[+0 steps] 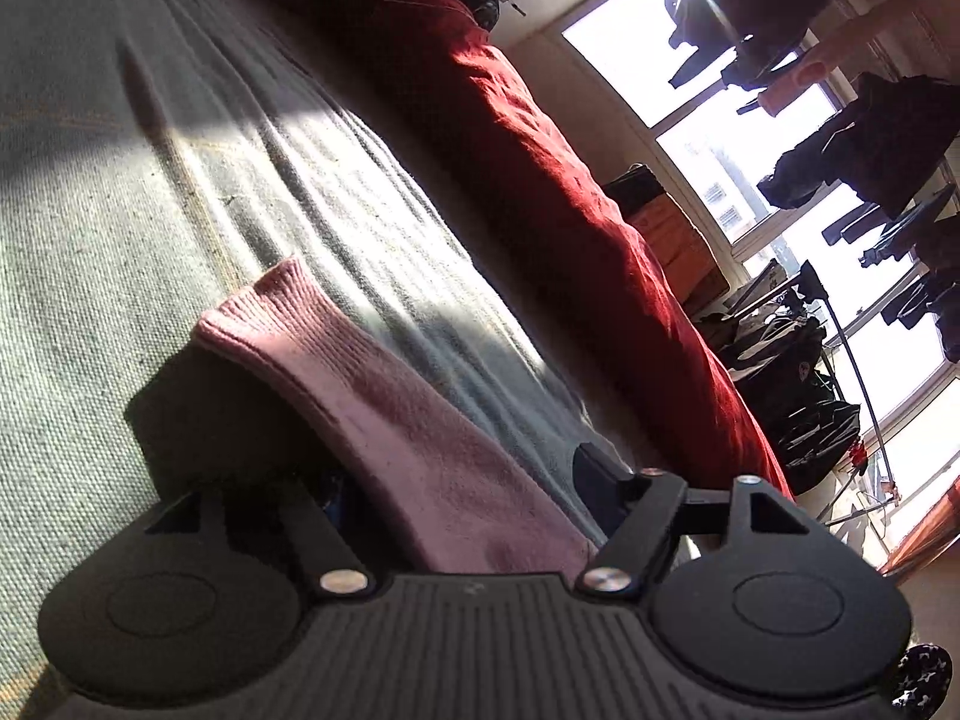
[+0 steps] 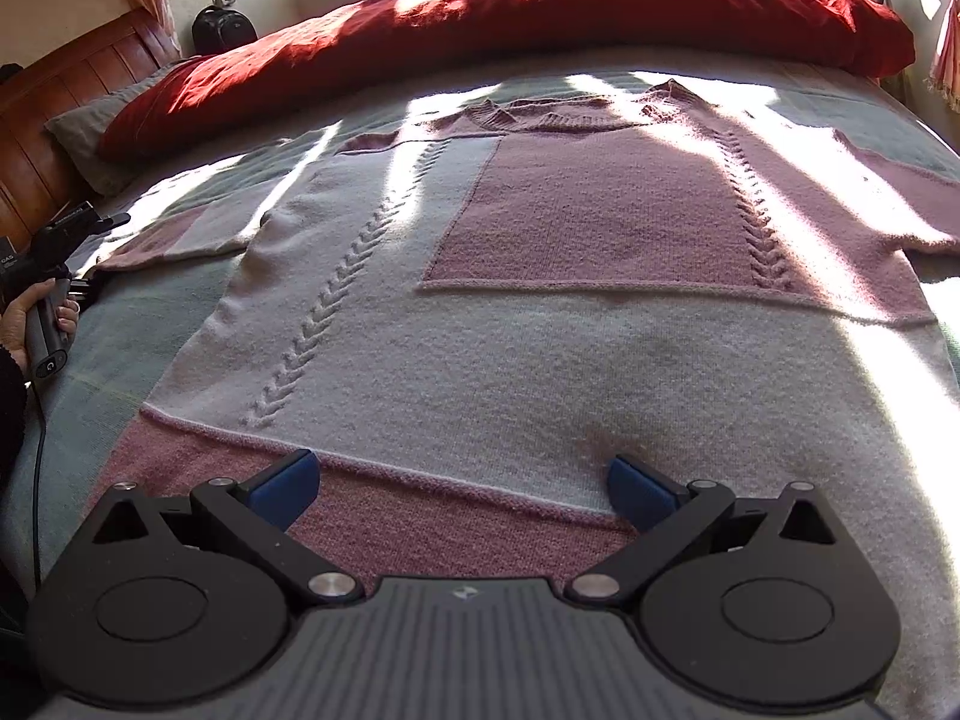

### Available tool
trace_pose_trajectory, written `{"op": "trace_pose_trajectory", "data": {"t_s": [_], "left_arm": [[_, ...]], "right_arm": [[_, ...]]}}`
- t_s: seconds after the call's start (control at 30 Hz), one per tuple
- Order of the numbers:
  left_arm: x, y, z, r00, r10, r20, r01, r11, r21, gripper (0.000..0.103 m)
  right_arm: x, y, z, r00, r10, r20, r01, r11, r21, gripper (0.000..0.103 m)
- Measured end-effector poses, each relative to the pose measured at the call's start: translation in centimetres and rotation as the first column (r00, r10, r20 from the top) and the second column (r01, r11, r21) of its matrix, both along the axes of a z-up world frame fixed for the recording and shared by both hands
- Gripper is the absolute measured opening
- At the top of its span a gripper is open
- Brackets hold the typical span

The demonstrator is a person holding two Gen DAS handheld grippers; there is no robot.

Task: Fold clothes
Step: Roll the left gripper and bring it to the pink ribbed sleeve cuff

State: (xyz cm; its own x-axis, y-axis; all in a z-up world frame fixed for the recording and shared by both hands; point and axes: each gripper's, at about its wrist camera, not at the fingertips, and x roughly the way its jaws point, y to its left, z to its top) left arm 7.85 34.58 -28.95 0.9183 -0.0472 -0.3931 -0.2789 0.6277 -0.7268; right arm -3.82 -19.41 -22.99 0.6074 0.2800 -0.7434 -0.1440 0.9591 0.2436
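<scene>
Sweater (image 2: pixel 540 276) flat on bed (image 2: pixel 150 324), unfolded. Left gripper (image 1: pixel 420 468) at pink sleeve cuff (image 1: pixel 336 360), fingers apart around it, not clamped. Right gripper (image 2: pixel 462 486) over hem, fingers apart, empty. Next, probably: clamp cuff, fold sleeve inward.

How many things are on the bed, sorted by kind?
Sweaters: 1, the pink and white sweater, spread flat
Red duvets: 1, the red duvet, bunched along the far edge
Grey pillows: 1, the grey pillow
Total: 3
</scene>
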Motion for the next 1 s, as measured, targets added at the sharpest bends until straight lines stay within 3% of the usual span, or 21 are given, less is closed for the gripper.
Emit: {"op": "trace_pose_trajectory", "data": {"t_s": [0.07,0.1,0.17,0.33,0.43,0.6,0.9,1.0], "left_arm": [[0.0,-0.7,0.3,1.000,-0.009,0.020,0.008,1.000,0.021,0.100],[0.0,-1.0,0.4,0.999,-0.013,0.030,0.013,0.999,0.032,0.103],[0.1,-1.3,0.5,0.999,-0.013,0.034,0.012,0.999,0.037,0.103],[-0.7,-0.1,-0.2,0.994,-0.009,0.110,0.014,0.999,-0.049,0.103],[-1.2,-0.3,-0.4,0.988,-0.050,0.144,0.052,0.999,-0.013,0.103],[-1.1,-1.6,-0.2,0.988,-0.077,0.131,0.066,0.994,0.083,0.103],[-2.6,-0.6,-0.7,0.974,0.011,0.225,-0.003,0.999,-0.038,0.102],[-1.9,-0.8,-0.1,0.986,0.003,0.164,-0.002,1.000,-0.010,0.102]], "right_arm": [[0.0,-0.1,0.0,1.000,0.001,0.000,-0.001,1.000,0.005,0.103],[0.0,-0.1,0.0,1.000,0.002,0.000,-0.002,1.000,0.007,0.103],[0.0,-0.2,0.0,1.000,0.003,0.000,-0.003,1.000,0.010,0.103],[-0.1,-0.2,-0.1,1.000,0.001,0.002,-0.001,1.000,0.012,0.103],[-0.1,-0.2,-0.1,1.000,-0.001,0.004,0.001,1.000,0.012,0.103],[-0.1,-0.2,-0.2,1.000,0.001,0.007,-0.002,1.000,0.011,0.103],[0.0,-0.3,-0.3,1.000,0.004,0.008,-0.004,1.000,0.019,0.103],[0.0,-0.2,-0.3,1.000,0.005,0.008,-0.005,1.000,0.011,0.103]]}}
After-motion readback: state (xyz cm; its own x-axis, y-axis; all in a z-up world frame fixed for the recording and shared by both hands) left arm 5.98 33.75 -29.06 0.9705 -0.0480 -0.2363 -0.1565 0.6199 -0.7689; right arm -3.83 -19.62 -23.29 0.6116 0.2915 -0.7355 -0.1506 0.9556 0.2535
